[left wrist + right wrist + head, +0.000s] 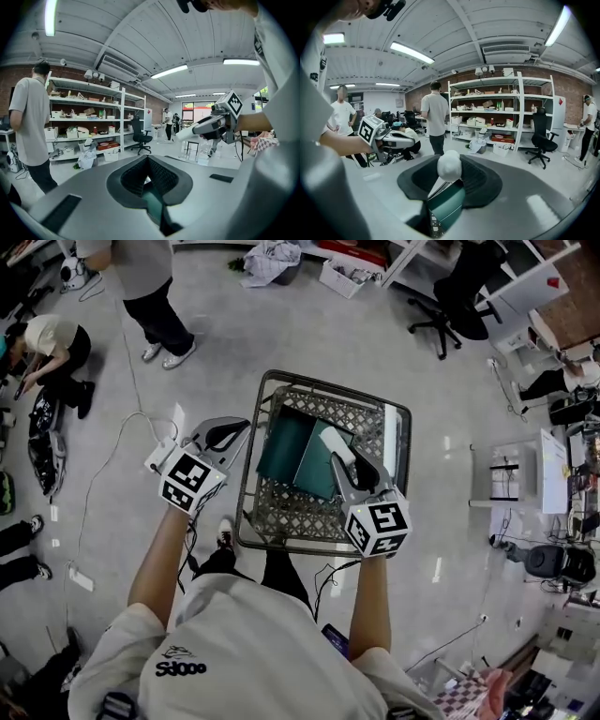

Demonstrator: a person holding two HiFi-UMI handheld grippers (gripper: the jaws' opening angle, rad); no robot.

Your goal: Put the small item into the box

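A grey wire basket (397,437) stands on the floor in front of me, and an open teal box (289,448) lies inside it. My right gripper (343,461) hangs over the basket, above the box, shut on a small white rounded item (450,166). The same white item (335,442) pokes out past the jaws in the head view. My left gripper (227,435) is outside the basket's left rim with its dark pads (161,176) meeting at the tips and nothing between them. A sliver of teal shows below them.
A person (141,287) stands at the upper left and another (52,343) crouches on the far left. Cables and a white plug block (159,456) lie on the floor beside the basket. An office chair (459,296) and shelving (506,112) stand further off.
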